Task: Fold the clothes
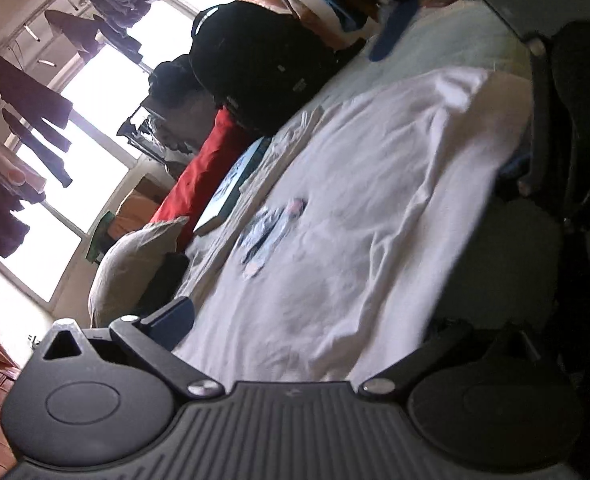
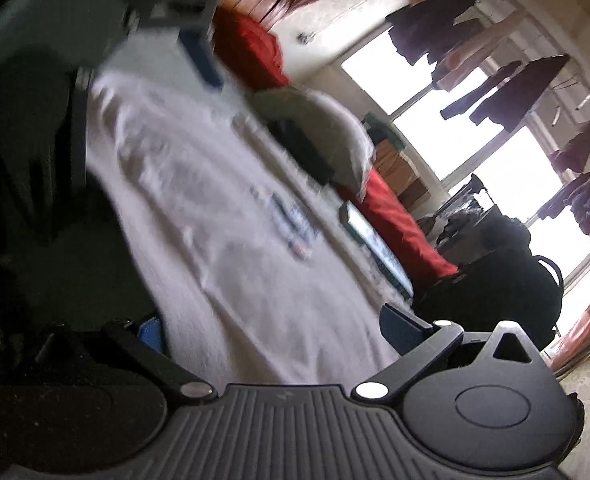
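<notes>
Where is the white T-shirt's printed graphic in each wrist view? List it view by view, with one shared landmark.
Left wrist: printed graphic sits left of centre on the white T-shirt.
Right wrist: printed graphic sits at centre, blurred.
Shared landmark: the red fabric beyond the shirt, toward the window.

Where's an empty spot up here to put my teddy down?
The pale sheet past the end of the white T-shirt looks bare, bordered by the black backpack. The window side is crowded: a pillow, what looks like a tablet and red cloth line the shirt's edge.
</notes>
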